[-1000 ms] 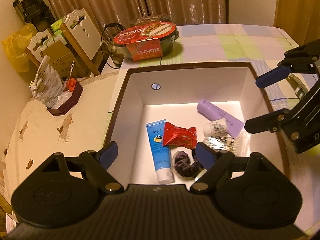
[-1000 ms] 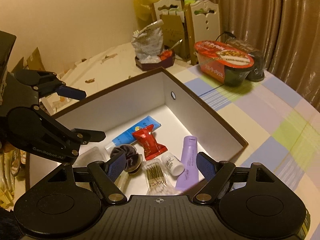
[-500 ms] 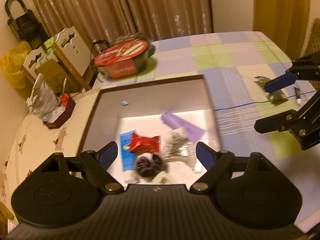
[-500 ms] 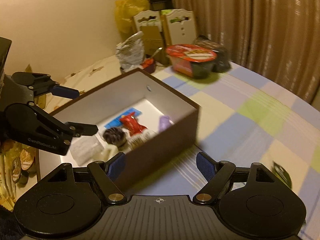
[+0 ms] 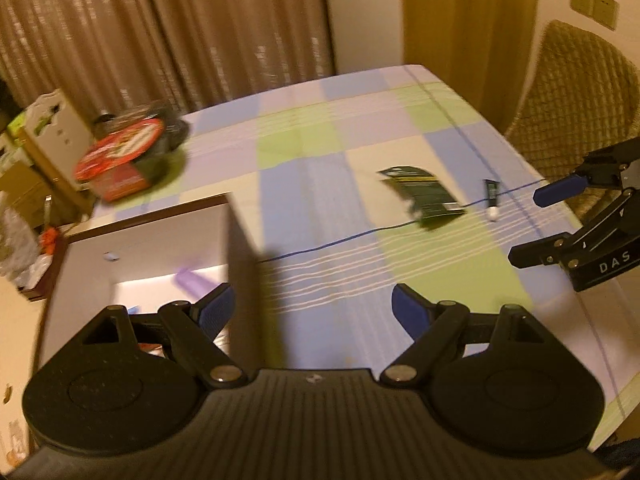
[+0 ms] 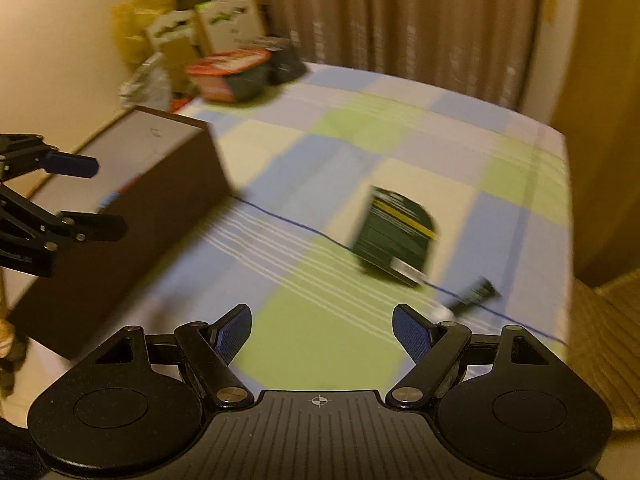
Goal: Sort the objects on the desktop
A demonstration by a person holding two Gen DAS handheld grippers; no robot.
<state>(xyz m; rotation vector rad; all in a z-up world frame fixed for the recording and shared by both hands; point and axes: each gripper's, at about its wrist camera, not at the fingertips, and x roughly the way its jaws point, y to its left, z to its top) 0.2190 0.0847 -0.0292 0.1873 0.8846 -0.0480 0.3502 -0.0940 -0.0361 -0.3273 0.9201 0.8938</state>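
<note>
Left wrist view: left tongs (image 5: 312,307) released, blue pads wide apart, nothing between them, hovering over the right wall of the brown box (image 5: 240,240) and the checked cloth of the surface (image 5: 360,152). Box open at the top, white inside, at lower left; a purple tube (image 5: 192,280) partly visible on its floor, the rest of the contents hidden behind the tongs or blurred. Farther out on the cloth, a dark green packet (image 5: 422,196) lying flat, and just to its right a small dark tube (image 5: 491,196) with a white cap. Right tongs (image 5: 540,224) at the right edge, released too, one blue pad above and one black finger below, held over the surface edge beyond the small tube. A red-lidded noodle bowl (image 5: 128,156) at far left of the surface, behind the box. Curtains (image 5: 160,28) behind; a woven chair (image 5: 576,92) at right.

Right wrist view: right tongs (image 6: 322,330) released, empty, above green and blue squares of the cloth. Dark green packet (image 6: 394,240) ahead and slightly right, flat on the cloth; small dark tube (image 6: 468,298) near it, closer to the right pad, blurred. Brown box (image 6: 160,188) at left, seen from outside. Left tongs (image 6: 88,196) at the left edge, spread open beside the box's near side. Noodle bowl (image 6: 228,74) at the far end of the surface.
</note>
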